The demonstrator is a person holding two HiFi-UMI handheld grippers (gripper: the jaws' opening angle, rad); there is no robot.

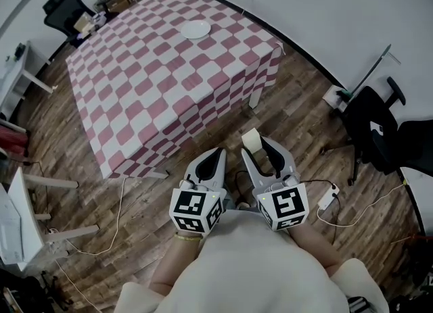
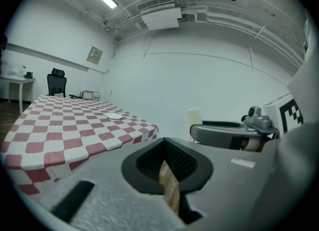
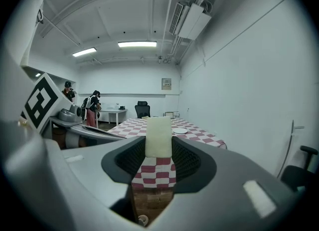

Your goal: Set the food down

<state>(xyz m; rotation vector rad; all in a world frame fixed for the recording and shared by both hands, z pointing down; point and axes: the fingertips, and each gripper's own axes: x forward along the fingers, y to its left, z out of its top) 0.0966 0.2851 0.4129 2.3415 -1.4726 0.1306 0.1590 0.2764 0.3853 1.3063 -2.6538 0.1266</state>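
one food block [image 3: 158,136] in right gripper [image 3: 158,151]; plate [image 1: 196,30] on table [image 1: 135,92]

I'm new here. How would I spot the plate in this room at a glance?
Find the big table covered in red-and-white checks, the largest thing in the room. Toward its far end, away from the person, lies the plate. It is small, round and plain white, and it is the only thing seen on the table, so it stands out against the squares.
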